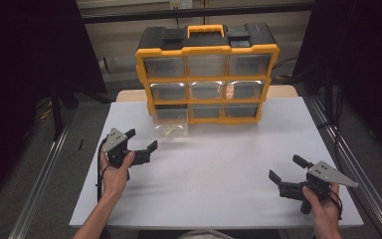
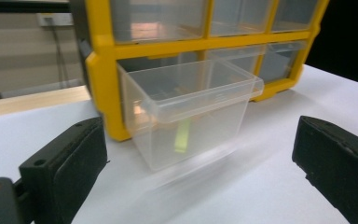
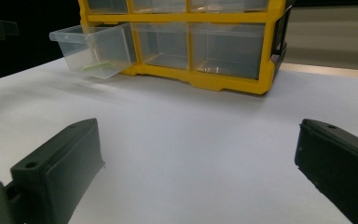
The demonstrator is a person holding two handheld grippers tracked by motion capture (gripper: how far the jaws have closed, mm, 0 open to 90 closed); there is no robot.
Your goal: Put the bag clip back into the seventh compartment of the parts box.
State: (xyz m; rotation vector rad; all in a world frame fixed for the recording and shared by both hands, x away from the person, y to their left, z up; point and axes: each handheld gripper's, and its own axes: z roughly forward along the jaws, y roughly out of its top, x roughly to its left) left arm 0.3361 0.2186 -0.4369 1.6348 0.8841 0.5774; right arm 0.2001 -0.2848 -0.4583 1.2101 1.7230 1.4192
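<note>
While the big white table (image 1: pixel 219 169) holds everything, the yellow box (image 1: pixel 206 74) of nine clear drawers stands at 12 o'clock on it. One drawer (image 1: pixel 170 124), the bottom left one, is pulled most of the way out and sits on the table. It looks like the drawer work is partly done: the drawer is out, and it has not been pushed back in. A small green strip (image 2: pixel 182 135) lies inside it.

From the left gripper (image 1: pixel 140 144), the drawer is at about 1 o'clock, near but not touching. In the left gripper view, the drawer sits between the two black jaws and a bit ahead of them. The jaws are spread wide and hold nothing.

The right gripper (image 1: pixel 286 172) is at 4 o'clock on the table, well apart from the drawer. Its jaws are spread wide too, and hold nothing. From it, the drawer is far off at about 10 o'clock.

The green strip is the smallest thing. It rests low in the drawer.
</note>
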